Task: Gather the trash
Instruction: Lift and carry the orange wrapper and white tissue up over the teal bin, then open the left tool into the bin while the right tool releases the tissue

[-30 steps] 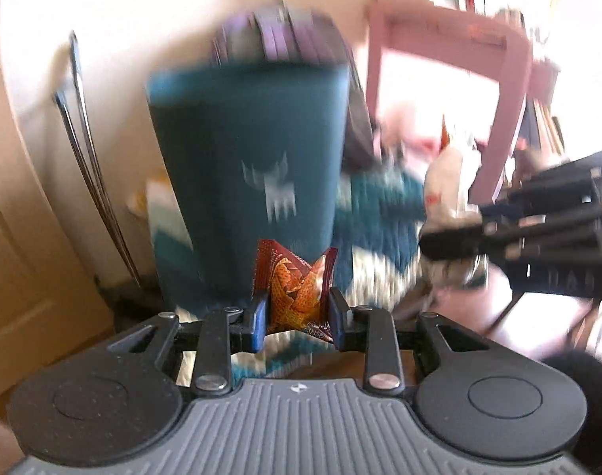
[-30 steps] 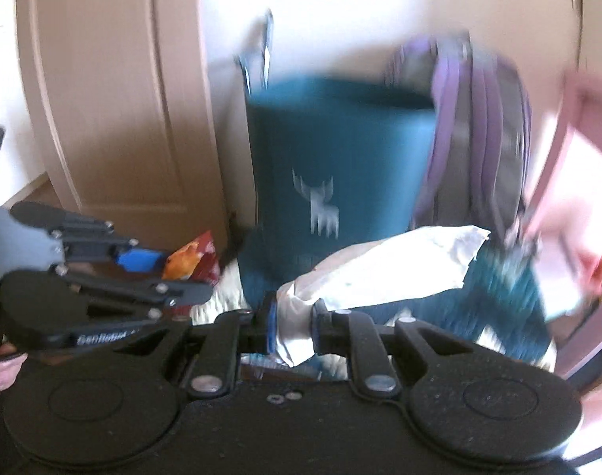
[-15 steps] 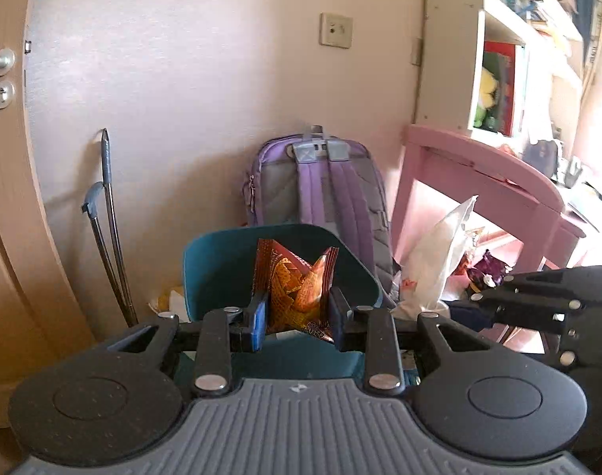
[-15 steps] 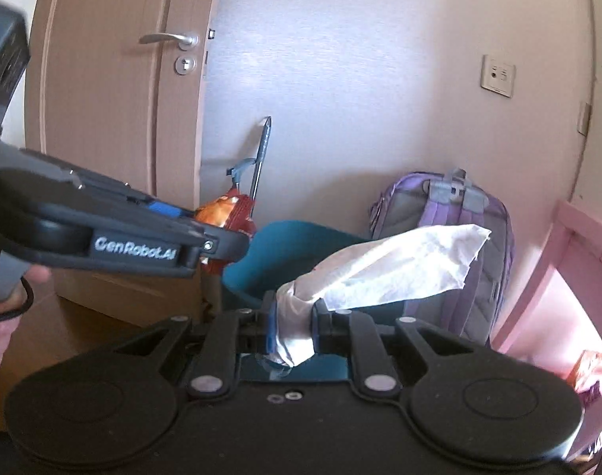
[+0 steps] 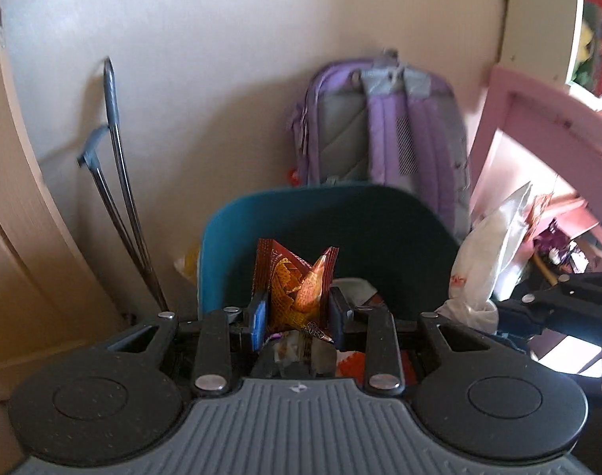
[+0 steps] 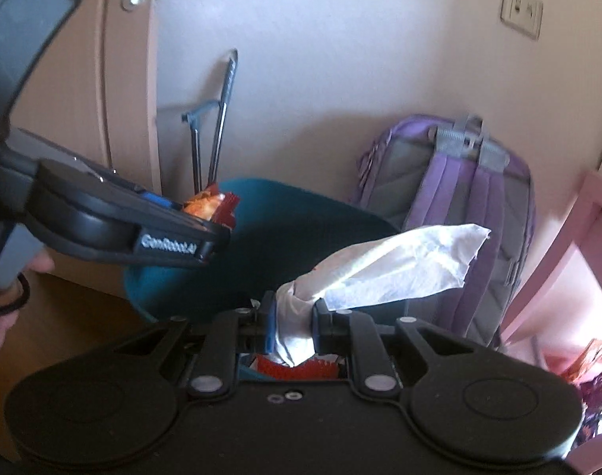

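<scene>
With both hands carrying trash, the relation that counts is each piece against the mouth of the teal bin point(image 5: 237, 237): the bin opening lies straight ahead of and below both tools, so the next move looks like a release over it.

Left hand-held gripper point(image 5: 297, 312) is clamped narrow on a red-orange snack wrapper point(image 5: 297, 281), which stands upright between the blue pads, long axis vertical, its top corners flared. It sits in front of the bin's dark interior, seemingly over the near rim, and this hand looks nearer the left side of the opening.

Right hand-held gripper point(image 6: 293, 326) is pinched narrow on a white tissue point(image 6: 399, 265), bunched at the pads and fanning out up and to the right, long axis slanting that way. It hangs over the bin's right part.

Wrapper: crinkly glossy foil, stiff creases, light. Tissue: soft, matte, limp, fibrous torn edge; may cling to the pads on release. Bin: smooth plastic, rounded-rectangular rim, some trash already visible inside below the fingers.

Behind the bin a purple backpack point(image 5: 384, 126) leans on the wall; pink furniture point(image 5: 538, 118) stands to the right.
</scene>
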The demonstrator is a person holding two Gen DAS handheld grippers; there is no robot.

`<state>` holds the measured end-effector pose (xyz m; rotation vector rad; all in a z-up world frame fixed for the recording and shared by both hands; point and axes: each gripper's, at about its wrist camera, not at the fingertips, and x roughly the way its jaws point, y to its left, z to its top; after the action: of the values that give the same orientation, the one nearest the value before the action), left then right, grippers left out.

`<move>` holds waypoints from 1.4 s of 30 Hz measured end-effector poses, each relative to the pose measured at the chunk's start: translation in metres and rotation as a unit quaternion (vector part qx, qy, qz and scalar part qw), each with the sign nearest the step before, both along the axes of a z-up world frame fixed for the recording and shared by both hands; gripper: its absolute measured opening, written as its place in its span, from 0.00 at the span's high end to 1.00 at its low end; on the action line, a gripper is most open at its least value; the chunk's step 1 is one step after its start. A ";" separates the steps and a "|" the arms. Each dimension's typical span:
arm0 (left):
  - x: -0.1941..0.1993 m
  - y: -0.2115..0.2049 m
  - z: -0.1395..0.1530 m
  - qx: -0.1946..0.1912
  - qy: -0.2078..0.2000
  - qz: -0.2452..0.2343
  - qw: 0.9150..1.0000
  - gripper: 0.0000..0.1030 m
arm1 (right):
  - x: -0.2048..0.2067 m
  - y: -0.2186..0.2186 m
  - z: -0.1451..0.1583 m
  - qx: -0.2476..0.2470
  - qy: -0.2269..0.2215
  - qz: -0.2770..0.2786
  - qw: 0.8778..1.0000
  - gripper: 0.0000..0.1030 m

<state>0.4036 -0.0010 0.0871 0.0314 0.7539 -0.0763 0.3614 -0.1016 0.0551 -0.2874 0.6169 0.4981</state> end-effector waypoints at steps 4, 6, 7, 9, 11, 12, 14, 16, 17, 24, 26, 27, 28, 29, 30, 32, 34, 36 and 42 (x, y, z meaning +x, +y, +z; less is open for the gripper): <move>0.018 -0.006 -0.020 0.010 0.042 0.003 0.999 0.70 | 0.015 0.001 -0.010 0.001 0.019 -0.008 1.000 0.85; 0.025 -0.009 -0.030 0.021 0.060 0.006 0.998 0.69 | 0.019 0.001 -0.016 0.002 0.033 -0.008 0.999 0.83; 0.029 -0.009 -0.035 0.025 0.069 0.008 0.997 0.69 | 0.022 0.002 -0.019 0.002 0.042 -0.006 0.999 0.83; 0.037 -0.009 -0.044 0.029 0.090 0.009 0.995 0.69 | 0.025 0.003 -0.025 -0.002 0.050 -0.007 0.999 0.82; 0.040 -0.011 -0.048 0.032 0.095 0.005 0.995 0.69 | 0.028 0.004 -0.028 -0.006 0.056 -0.006 0.998 0.81; 0.042 -0.012 -0.049 0.034 0.097 0.003 0.995 0.69 | 0.030 0.005 -0.031 -0.006 0.060 -0.007 0.998 0.81; 0.045 -0.014 -0.052 0.030 0.105 0.000 0.994 0.69 | 0.031 0.006 -0.032 -0.008 0.059 -0.010 0.998 0.79; 0.050 -0.016 -0.054 0.030 0.111 -0.003 0.993 0.69 | 0.032 0.005 -0.033 -0.008 0.061 -0.013 0.998 0.78; 0.051 -0.017 -0.055 0.031 0.114 -0.004 0.993 0.68 | 0.033 0.005 -0.033 -0.009 0.064 -0.013 0.998 0.78; 0.050 -0.017 -0.056 0.018 0.115 0.004 0.993 0.56 | 0.027 0.001 -0.031 -0.008 0.061 -0.021 0.998 0.69; 0.046 -0.015 -0.053 0.012 0.106 0.006 0.994 0.52 | 0.025 -0.003 -0.028 -0.001 0.059 -0.026 0.998 0.68; 0.042 -0.016 -0.051 0.008 0.104 0.003 0.995 0.51 | 0.023 -0.005 -0.025 0.002 0.057 -0.030 0.998 0.67; 0.039 -0.016 -0.049 0.007 0.101 0.001 0.995 0.50 | 0.022 -0.007 -0.023 0.005 0.056 -0.032 0.998 0.67; 0.035 -0.016 -0.046 0.009 0.095 0.001 0.995 0.48 | 0.021 -0.009 -0.020 0.009 0.055 -0.033 0.998 0.67; 0.032 -0.016 -0.043 0.014 0.089 0.003 0.996 0.44 | 0.019 -0.010 -0.016 0.013 0.053 -0.036 0.998 0.65; 0.023 -0.015 -0.034 0.019 0.074 0.006 0.997 0.41 | 0.017 -0.013 -0.011 0.015 0.045 -0.037 0.998 0.64; 0.016 -0.013 -0.026 0.016 0.062 0.005 0.998 0.41 | 0.010 -0.016 -0.004 0.020 0.037 -0.038 0.998 0.59; 0.009 -0.009 -0.018 0.017 0.049 0.009 0.999 0.37 | 0.002 -0.020 0.002 0.027 0.029 -0.039 0.998 0.51; -0.024 0.001 0.010 0.012 -0.001 0.010 1.000 0.22 | -0.025 -0.029 0.022 0.048 0.015 -0.037 0.998 0.45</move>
<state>0.3799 -0.0001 0.0976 0.0465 0.7532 -0.0487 0.3366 -0.1311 0.0767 -0.1667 0.6280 0.4594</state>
